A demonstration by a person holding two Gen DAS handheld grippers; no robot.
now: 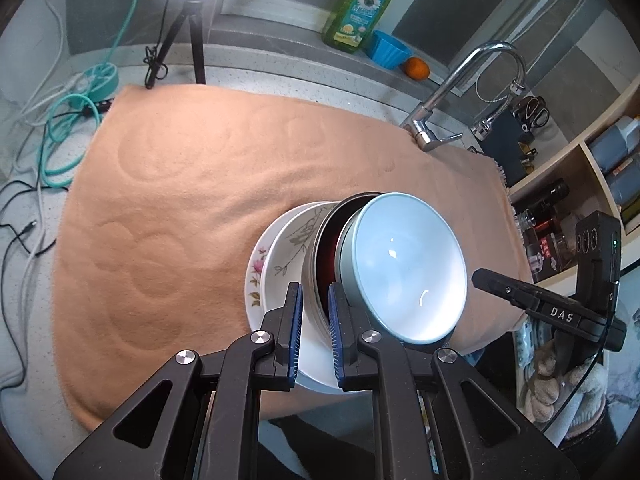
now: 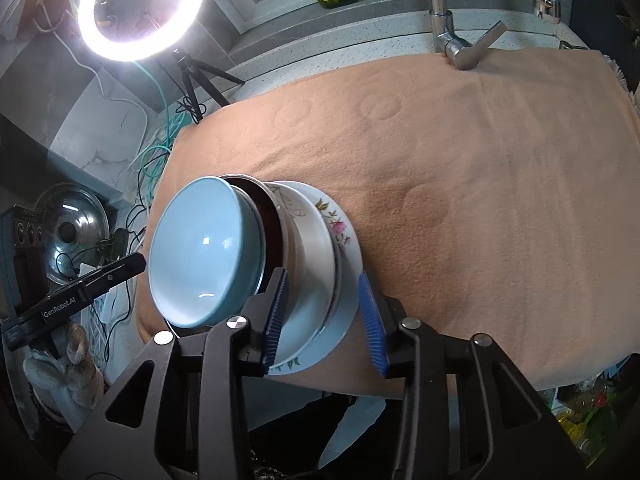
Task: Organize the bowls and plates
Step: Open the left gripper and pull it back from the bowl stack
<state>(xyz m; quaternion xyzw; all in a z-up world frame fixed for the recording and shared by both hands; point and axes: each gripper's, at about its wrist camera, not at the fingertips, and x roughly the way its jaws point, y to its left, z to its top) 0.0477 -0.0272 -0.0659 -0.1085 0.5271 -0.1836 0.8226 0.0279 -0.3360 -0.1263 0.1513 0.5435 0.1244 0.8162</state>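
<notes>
Blue bowl (image 1: 408, 272) tops a nested stack: dark bowl (image 1: 320, 248) under it, then white bowl (image 1: 288, 256), then floral plate (image 1: 256, 276) at the bottom. Stack sits on the towel (image 1: 180, 200) over the desk, near the front edge, and looks tilted off level in both views.

Left gripper (image 1: 314, 336): fingers pinch the dark bowl's rim, pads pressed on it.

Right gripper (image 2: 324, 316): fingers spread, straddling the white bowl and plate edges, pads not pressing anything as far as I can tell.

Step, as I judge it: stacking is done and the stack is being set down or released; the right side is let go, the left is not.

Next move likely calls for the left fingers to part only once the plate lies flat on the towel, else the bowls could slide.

Orientation: bowls open upward, mouths leaning toward the front-left side. Round things, so no long axis; stack axis runs near vertical, tipped.
</notes>
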